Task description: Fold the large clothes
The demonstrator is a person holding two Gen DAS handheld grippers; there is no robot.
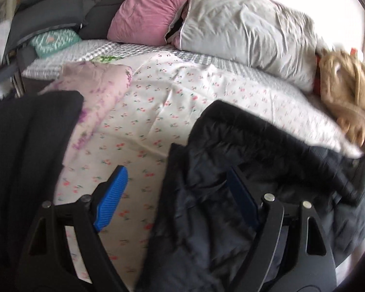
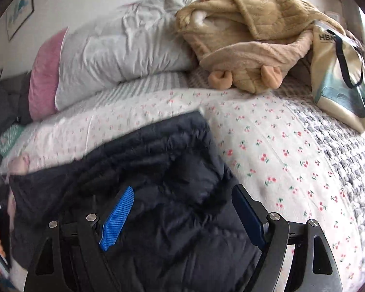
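Dark navy puffer jacket [image 2: 138, 194] lying bunched on the cherry-print sheet [image 2: 267, 150] of the bed, quilted panels heaped rather than flat, one edge sagging off the near side. Looks like an early step: garment gathered, no clean fold line visible yet.

Right tongs [image 2: 182, 216] spread wide, straddling the padded bulk, gripping nothing. Left tongs [image 1: 177, 202] also spread wide, one blue pad [image 1: 112, 199] over bare sheet, the other over the jacket's edge — empty too.

Next move, by judgement: closing on a hem or a shoulder seam at each side, then lifting and spreading flat before doubling over. Slippery, puffy fabric; likely to slide out of a shallow pinch.

Further out: grey pillow [image 1: 243, 29], pink pillow [image 1: 148, 7], tan fleece garment [image 2: 250, 34] piled by the head end, tote bag [image 2: 340, 77] at the far right, lilac floral cloth [image 1: 95, 92] to the left.

Sleeves and collar impossible to pick out in the heap. Black shape [image 1: 24, 158] at the left edge cut off, unidentifiable. Motion blur softening both views.
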